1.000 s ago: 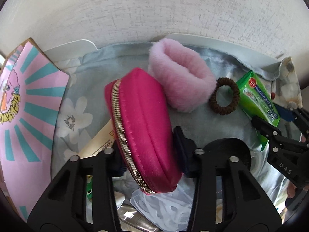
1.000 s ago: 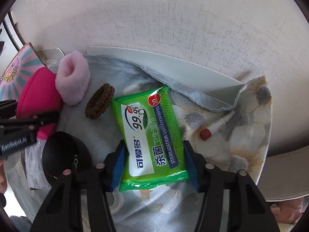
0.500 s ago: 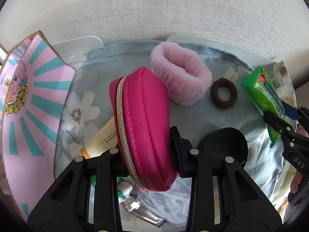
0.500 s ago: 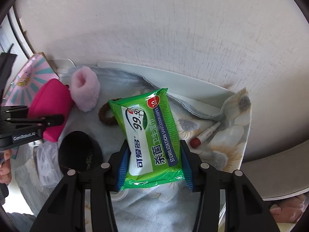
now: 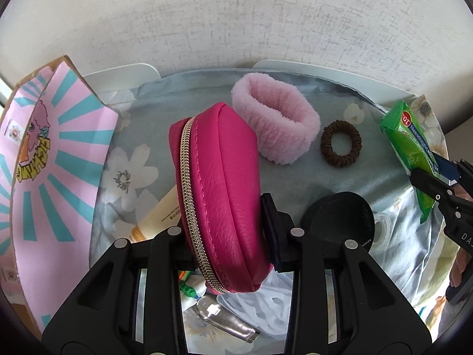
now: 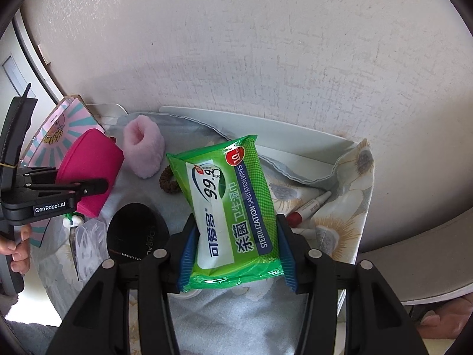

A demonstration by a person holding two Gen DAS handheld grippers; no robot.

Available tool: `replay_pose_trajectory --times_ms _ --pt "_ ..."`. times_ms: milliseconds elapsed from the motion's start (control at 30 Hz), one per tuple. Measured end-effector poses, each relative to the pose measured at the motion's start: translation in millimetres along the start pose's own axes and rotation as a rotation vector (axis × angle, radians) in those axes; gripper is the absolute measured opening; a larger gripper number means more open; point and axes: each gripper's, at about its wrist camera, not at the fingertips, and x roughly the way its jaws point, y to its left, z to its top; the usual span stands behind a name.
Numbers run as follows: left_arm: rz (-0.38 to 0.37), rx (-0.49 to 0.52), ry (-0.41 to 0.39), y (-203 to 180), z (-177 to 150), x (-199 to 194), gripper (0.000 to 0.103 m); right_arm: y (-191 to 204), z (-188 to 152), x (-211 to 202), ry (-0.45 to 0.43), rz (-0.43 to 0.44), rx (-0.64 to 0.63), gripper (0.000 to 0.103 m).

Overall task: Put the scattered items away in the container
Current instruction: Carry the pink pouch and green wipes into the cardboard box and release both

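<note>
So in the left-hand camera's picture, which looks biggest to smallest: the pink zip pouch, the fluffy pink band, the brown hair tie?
1. Pink zip pouch, though it is held closest to the camera, which inflates it.
2. Fluffy pink band.
3. Brown hair tie.

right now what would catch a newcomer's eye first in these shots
The hot pink pouch stands out, clamped in the left gripper above the floral cloth. Next the green wipes pack, pinched in the right gripper. Behind the pouch, a fluffy pink band lies on the cloth beside a brown hair tie.
</note>
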Motion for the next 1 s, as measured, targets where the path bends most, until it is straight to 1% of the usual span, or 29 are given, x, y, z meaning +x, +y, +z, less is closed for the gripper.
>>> replay_pose_trajectory --times_ms 33,67,133,233,300,333,400,467,600,633,667,733,867,933,1000 --pt "-0.002 0.002 0.000 -0.7 -1.7 -5.3 0.030 -0.1 0.3 -0.4 0.000 -0.001 -0.002 0.046" --pt "-0.003 0.003 -0.001 -9.4 -3.3 -12.2 0.030 -0.4 -0.3 0.2 0.000 -0.001 -0.004 0.046" --pt "-0.006 0.006 -0.005 -11.5 -1.9 -13.7 0.030 -1.6 -0.4 -3.2 -0.005 -0.001 -0.005 0.047" --pt "-0.010 0.012 -0.012 -17.6 -1.7 -27.0 0.030 -3.5 -0.4 -8.8 -0.015 -0.040 -0.015 0.047" --pt "-0.023 0.012 -0.015 -17.4 -0.7 -35.7 0.030 -8.9 -1.7 -15.8 -0.021 -0.042 -0.009 0.047" --pt "-0.027 0.013 -0.017 -22.1 -1.8 -38.8 0.030 -9.7 -1.5 -19.2 -0.030 -0.047 -0.007 0.047" --pt "-0.032 0.014 -0.025 -54.2 5.8 -21.2 0.029 -8.7 -1.5 -27.0 -0.039 -0.060 -0.027 0.046" --pt "-0.040 0.020 -0.033 -50.7 2.9 -25.4 0.029 -3.1 -0.3 -32.9 -0.044 -0.083 -0.056 0.046" --pt "-0.059 0.030 -0.072 -51.5 6.7 -36.4 0.028 3.9 3.6 -56.1 -0.064 -0.087 -0.064 0.044" --pt "-0.062 0.034 -0.088 -48.8 7.0 -45.7 0.028 21.8 13.8 -45.9 -0.071 -0.081 -0.063 0.044" --pt "-0.064 0.035 -0.100 -45.7 9.2 -47.7 0.028 27.2 18.2 -50.1 -0.078 -0.073 -0.064 0.044" --pt "-0.069 0.029 -0.129 -35.1 8.7 -65.9 0.028 40.6 29.1 -62.7 -0.096 -0.059 -0.083 0.044" --pt "-0.063 -0.016 -0.186 -1.0 3.4 -112.0 0.028 78.2 53.6 -85.3 -0.137 -0.017 -0.157 0.044" --pt "-0.045 -0.052 -0.211 23.9 -2.1 -134.3 0.028 102.6 66.6 -91.9 -0.154 0.021 -0.201 0.044" --pt "-0.007 -0.080 -0.228 48.2 -10.2 -152.7 0.028 132.7 79.8 -94.3 -0.173 0.057 -0.258 0.044"
